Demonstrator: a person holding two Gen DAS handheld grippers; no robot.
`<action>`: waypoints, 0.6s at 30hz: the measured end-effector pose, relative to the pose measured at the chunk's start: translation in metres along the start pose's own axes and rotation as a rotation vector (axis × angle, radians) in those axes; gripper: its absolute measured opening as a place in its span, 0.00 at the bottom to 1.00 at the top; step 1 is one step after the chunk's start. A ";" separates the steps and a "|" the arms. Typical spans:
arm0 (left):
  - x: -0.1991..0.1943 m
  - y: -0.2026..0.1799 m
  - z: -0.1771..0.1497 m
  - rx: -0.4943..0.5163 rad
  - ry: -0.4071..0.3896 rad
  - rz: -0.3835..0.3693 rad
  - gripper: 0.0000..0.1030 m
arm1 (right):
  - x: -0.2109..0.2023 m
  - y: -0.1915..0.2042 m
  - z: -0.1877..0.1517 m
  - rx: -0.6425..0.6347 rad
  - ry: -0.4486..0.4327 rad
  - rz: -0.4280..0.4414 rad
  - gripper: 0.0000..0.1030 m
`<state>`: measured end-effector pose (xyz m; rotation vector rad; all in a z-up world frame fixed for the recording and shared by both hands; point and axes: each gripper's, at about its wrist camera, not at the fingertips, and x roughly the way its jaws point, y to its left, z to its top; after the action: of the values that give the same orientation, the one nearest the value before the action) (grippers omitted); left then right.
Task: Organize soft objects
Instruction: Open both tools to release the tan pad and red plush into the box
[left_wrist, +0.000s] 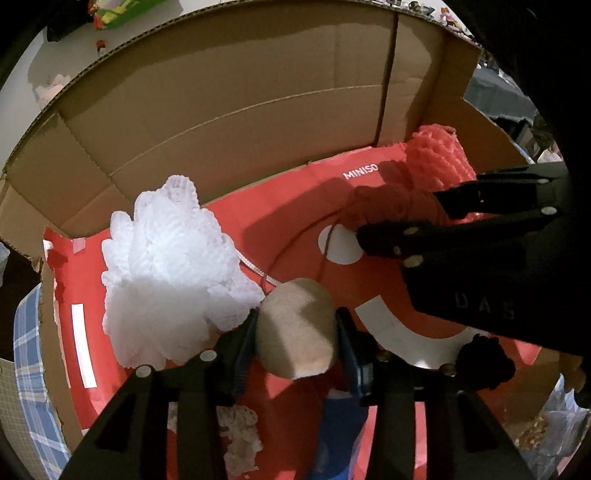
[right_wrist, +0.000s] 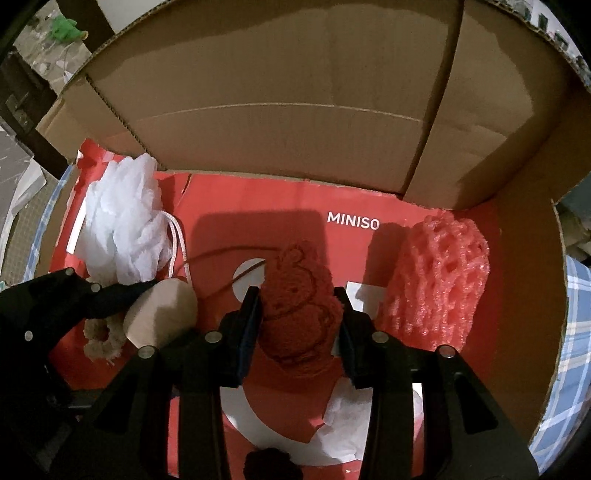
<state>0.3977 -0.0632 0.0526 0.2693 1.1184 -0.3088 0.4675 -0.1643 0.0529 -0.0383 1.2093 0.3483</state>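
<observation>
I look down into a cardboard box (left_wrist: 258, 92) lined with a red MINISO bag (right_wrist: 351, 223). My left gripper (left_wrist: 297, 314) is shut on a beige sponge (left_wrist: 295, 332), both pads touching its sides, low over the bag. My right gripper (right_wrist: 297, 295) is shut on a red crocheted toy (right_wrist: 299, 317) at the middle of the bag. In the left wrist view the right gripper (left_wrist: 402, 218) shows at right. A white foam net bundle (right_wrist: 122, 229) lies at left and a pink foam net (right_wrist: 436, 280) at right.
A beige knitted ring (right_wrist: 99, 339) lies on the bag beside the sponge. A black fluffy piece (left_wrist: 484, 362) sits near the front. A white cord (right_wrist: 177, 240) trails from the white bundle. Tall box walls (right_wrist: 295, 92) stand behind. Blue plaid cloth (left_wrist: 29, 350) lies under the box.
</observation>
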 end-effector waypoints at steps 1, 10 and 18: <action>0.001 -0.001 0.000 0.001 -0.004 0.002 0.47 | 0.001 0.000 0.000 -0.001 0.003 0.003 0.38; 0.003 0.004 -0.008 -0.003 -0.023 -0.001 0.56 | 0.005 -0.005 -0.008 -0.010 0.011 0.010 0.48; -0.018 0.013 -0.018 -0.018 -0.051 -0.001 0.67 | -0.030 -0.013 -0.018 0.007 -0.025 0.032 0.55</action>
<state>0.3797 -0.0430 0.0624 0.2433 1.0701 -0.3043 0.4456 -0.1881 0.0716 -0.0080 1.1873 0.3714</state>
